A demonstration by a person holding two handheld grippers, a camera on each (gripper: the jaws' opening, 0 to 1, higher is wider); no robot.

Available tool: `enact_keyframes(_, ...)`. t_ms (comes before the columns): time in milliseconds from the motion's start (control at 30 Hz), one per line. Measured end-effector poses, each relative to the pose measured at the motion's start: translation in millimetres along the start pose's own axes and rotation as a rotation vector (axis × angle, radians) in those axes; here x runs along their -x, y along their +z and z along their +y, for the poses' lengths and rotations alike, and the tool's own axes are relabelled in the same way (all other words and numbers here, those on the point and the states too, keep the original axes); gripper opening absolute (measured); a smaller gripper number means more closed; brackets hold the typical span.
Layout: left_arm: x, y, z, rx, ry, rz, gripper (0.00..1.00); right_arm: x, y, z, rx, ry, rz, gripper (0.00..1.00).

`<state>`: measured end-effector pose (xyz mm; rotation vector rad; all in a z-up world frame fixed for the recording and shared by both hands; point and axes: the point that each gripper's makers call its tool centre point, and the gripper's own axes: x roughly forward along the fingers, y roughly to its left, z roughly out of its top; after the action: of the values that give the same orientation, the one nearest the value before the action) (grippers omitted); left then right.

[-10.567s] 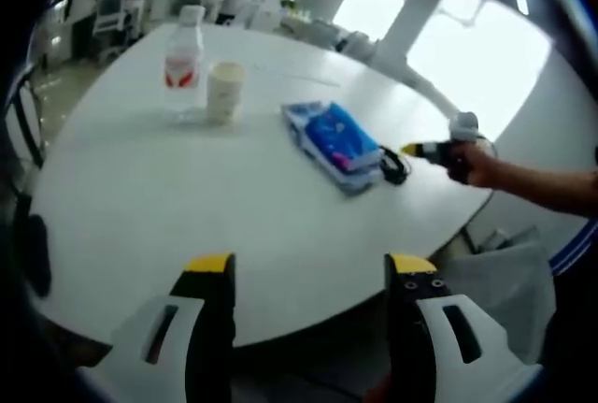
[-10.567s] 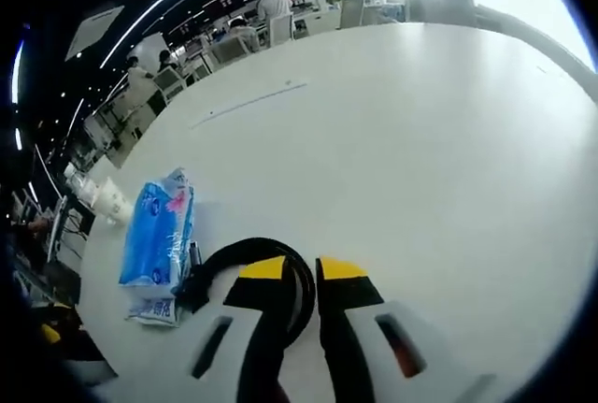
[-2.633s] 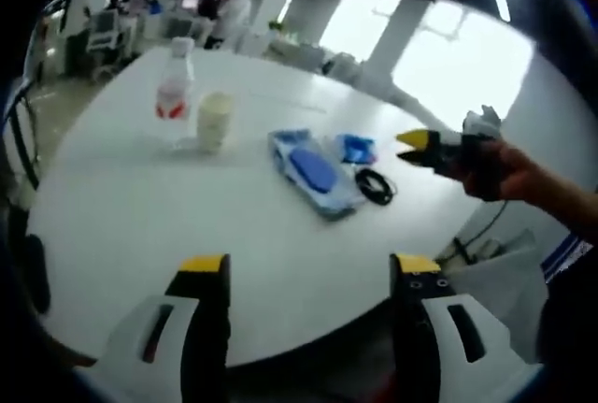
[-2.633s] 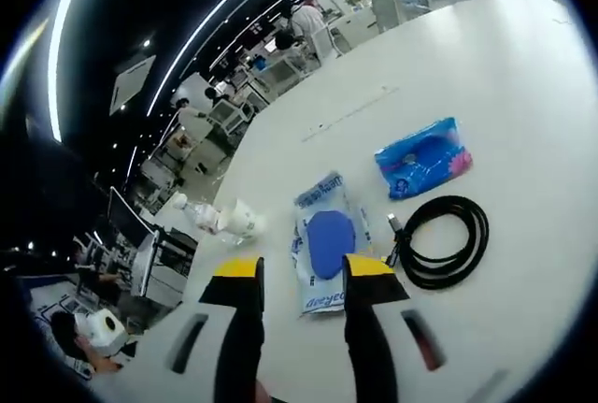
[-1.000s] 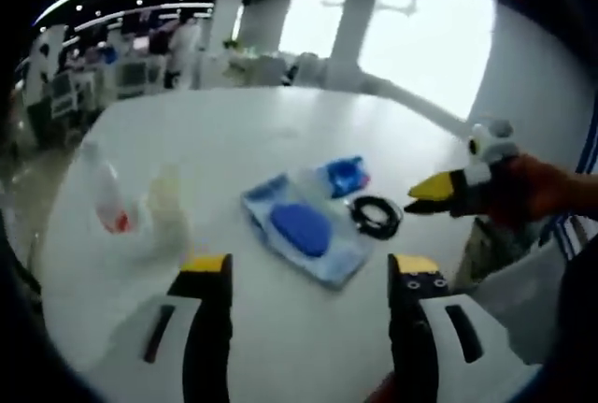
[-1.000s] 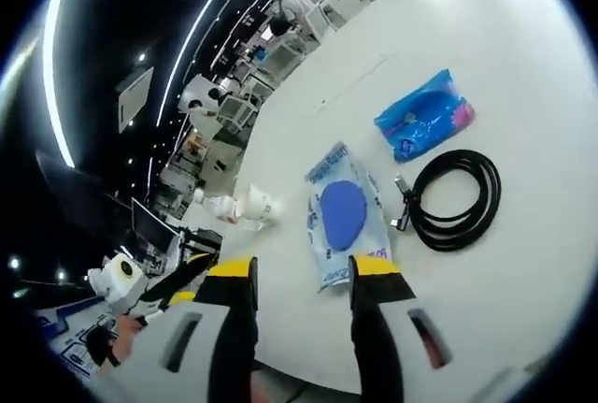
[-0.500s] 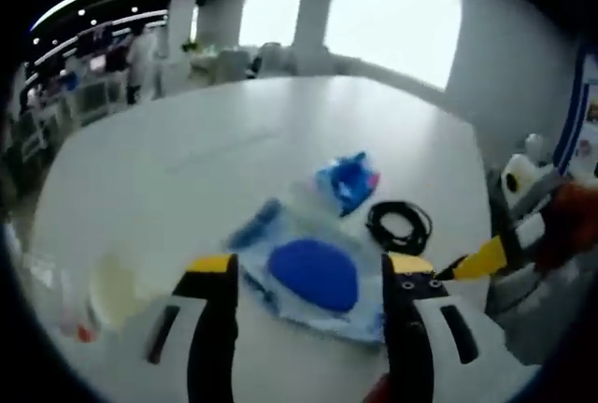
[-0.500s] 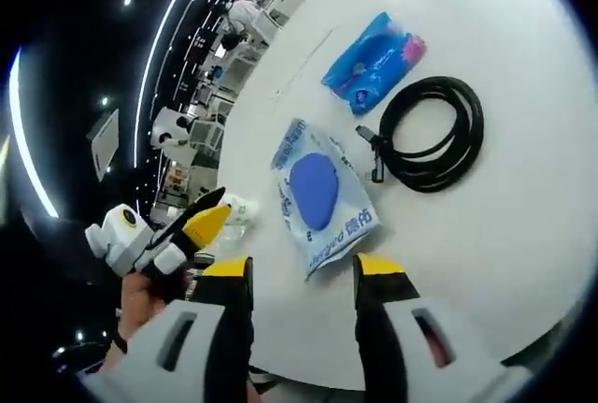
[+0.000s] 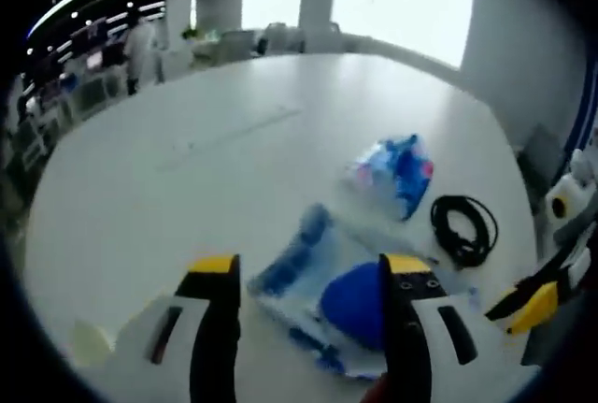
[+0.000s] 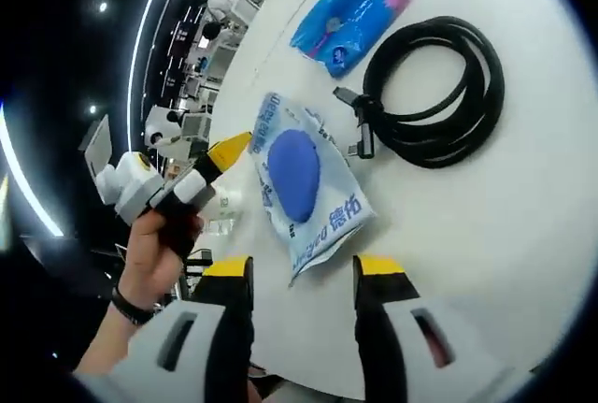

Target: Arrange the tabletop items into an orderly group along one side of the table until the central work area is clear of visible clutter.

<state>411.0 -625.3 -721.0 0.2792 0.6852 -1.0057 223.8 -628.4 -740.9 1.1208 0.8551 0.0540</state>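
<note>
Three items lie on the white table (image 9: 168, 197): a wet-wipes pack (image 10: 308, 193), a small blue tissue packet (image 10: 350, 15) at its 1 o'clock, and a coiled black cable (image 10: 434, 90) at 3 o'clock. Left gripper (image 9: 304, 277) spread above the wipes; right gripper (image 10: 304, 272) spread, empty.

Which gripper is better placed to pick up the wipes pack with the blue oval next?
Probably the left gripper: its open fingers already straddle the wipes pack, close above it. The right gripper is open too, but sits further back near the table edge.
</note>
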Motion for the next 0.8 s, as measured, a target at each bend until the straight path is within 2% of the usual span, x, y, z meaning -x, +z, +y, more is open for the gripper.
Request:
enact_keyframes(133, -11.1, -2.7, 4.0, -0.028, -0.010, 0.030, 0.51, -8.3, -0.5, -2.7, -0.018, -0.018, 0.014, 0.40)
enact_keyframes(267, -18.7, -16.5, 6.9, -0.010, -0.017, 0.092, 0.49, -17.5, -0.8, -3.7, -0.056, -0.018, 0.020, 0.38)
enact_keyframes(467, -19.4, -19.6, 7.6, -0.031, 0.004, 0.108, 0.45, -24.8, 0.1, -2.6, -0.081, -0.017, 0.004, 0.30)
enact_keyframes(633, -18.8, -23.4, 12.9, -0.036, 0.032, 0.137, 0.29, -25.8, 2.2, -7.6, -0.127, -0.038, -0.018, 0.22)
enact_keyframes(733, -15.1, -34.3, 10.2, -0.028, 0.037, 0.194, 0.15, -26.2, -0.7, -16.3, -0.132, -0.067, -0.010, 0.08)
enact_keyframes(800, -11.7, -34.2, 7.4, -0.006, 0.033, 0.189, 0.10, -24.4, -1.3, -19.8, -0.165, -0.063, -0.019, 0.06)
